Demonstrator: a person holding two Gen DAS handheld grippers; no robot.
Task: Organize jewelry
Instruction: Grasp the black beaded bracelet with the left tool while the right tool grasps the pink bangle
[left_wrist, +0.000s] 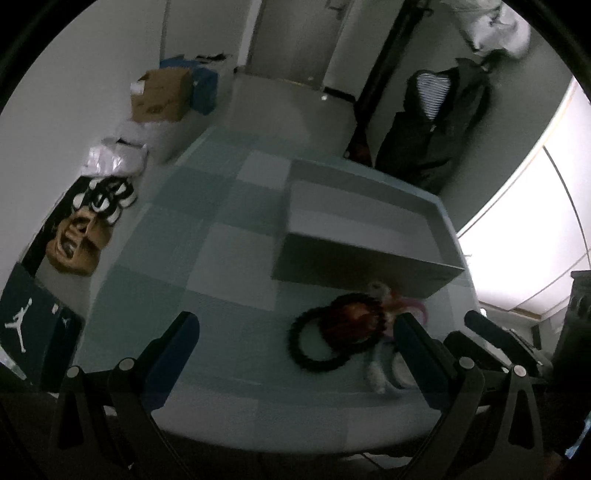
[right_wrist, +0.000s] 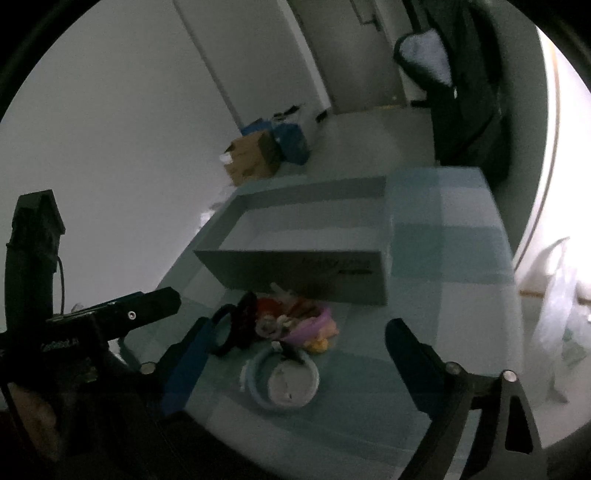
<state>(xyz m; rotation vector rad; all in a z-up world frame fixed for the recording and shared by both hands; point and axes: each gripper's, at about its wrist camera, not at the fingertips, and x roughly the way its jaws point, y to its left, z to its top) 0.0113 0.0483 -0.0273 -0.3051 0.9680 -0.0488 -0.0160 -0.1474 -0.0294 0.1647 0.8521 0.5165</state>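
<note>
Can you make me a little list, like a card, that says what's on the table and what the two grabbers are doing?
table: checked blue-green cloth
box: grey open box, nothing seen inside
jewelry pile: heap in front of the box, on the cloth
black ring: beaded black bracelet at the pile's left edge
pale ring: light blue bangle nearest the camera
left gripper: open, holding nothing
right gripper: open, holding nothing

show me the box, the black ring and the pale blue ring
box (right_wrist: 295, 275): right wrist view, front wall
black ring (left_wrist: 314, 341): left wrist view, its left rim
pale blue ring (right_wrist: 258, 397): right wrist view, lower left rim
</note>
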